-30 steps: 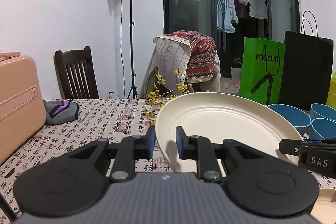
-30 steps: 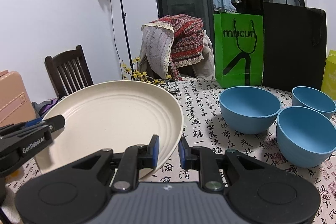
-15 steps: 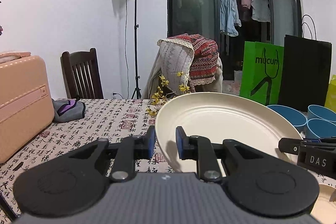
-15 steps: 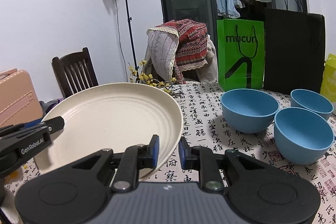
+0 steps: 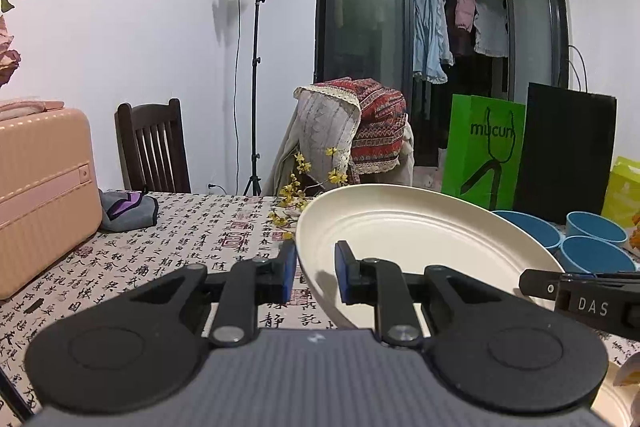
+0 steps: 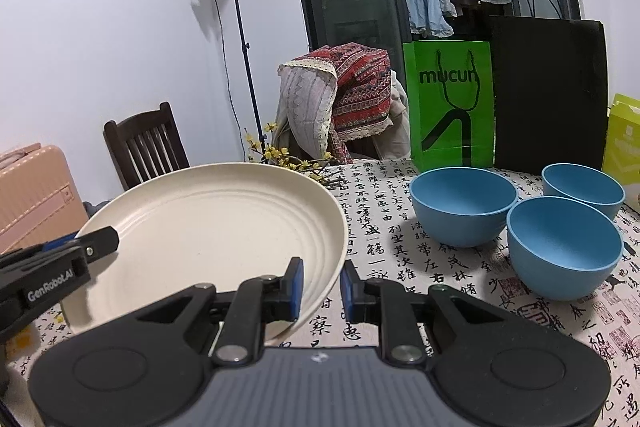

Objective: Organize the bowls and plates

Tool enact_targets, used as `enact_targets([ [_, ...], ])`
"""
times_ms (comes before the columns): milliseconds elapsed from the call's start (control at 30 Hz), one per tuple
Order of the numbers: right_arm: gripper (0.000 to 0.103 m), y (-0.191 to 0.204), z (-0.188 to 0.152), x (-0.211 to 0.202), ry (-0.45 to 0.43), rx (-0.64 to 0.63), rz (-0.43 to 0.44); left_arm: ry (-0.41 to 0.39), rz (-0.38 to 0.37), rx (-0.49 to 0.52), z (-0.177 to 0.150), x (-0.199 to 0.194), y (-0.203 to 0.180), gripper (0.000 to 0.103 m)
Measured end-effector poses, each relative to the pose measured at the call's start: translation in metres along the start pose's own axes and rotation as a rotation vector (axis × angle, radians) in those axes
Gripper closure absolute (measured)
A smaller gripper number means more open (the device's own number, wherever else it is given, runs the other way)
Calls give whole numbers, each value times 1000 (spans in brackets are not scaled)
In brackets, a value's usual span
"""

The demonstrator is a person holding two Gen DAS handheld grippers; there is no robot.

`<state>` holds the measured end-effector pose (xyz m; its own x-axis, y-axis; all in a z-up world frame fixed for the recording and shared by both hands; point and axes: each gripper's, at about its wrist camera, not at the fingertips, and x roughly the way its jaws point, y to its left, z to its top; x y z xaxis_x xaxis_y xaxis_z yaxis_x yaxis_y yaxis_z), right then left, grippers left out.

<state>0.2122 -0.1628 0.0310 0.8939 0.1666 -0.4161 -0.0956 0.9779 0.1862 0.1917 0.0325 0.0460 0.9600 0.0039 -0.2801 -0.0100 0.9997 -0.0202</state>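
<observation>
Both sets of jaws are nearly closed, each pinching the thin rim of the same cream plate (image 6: 208,223). The left gripper (image 5: 316,273) has the plate's left rim between its blue pads; the right gripper (image 6: 322,287) bites the opposite, right rim. So the plate spans the gap between the two hands, lifted clear of the counter (image 6: 400,267) and tilted, its far edge higher than the near one.

Outward from the right jaws, three blue bowls (image 6: 564,245) sit upright in a tight cluster toward the counter's far right corner, well apart from the plate; the right hand is the nearer one to them. In the left view a second pale dish (image 5: 612,403) peeks in at the bottom right, by the near edge, mostly cut off.

My reading: the plate is mid-carry, and the coming move turns on where it lies relative to that low pale dish, below and to the right of the left jaws. Levelling it before lowering looks necessary.
</observation>
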Motion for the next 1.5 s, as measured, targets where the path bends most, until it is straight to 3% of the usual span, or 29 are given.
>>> enact_targets([
  [1500,84,-13,-25,-52,-82,-1,-3,-55,-12,-53,-23,-65,-15,82],
])
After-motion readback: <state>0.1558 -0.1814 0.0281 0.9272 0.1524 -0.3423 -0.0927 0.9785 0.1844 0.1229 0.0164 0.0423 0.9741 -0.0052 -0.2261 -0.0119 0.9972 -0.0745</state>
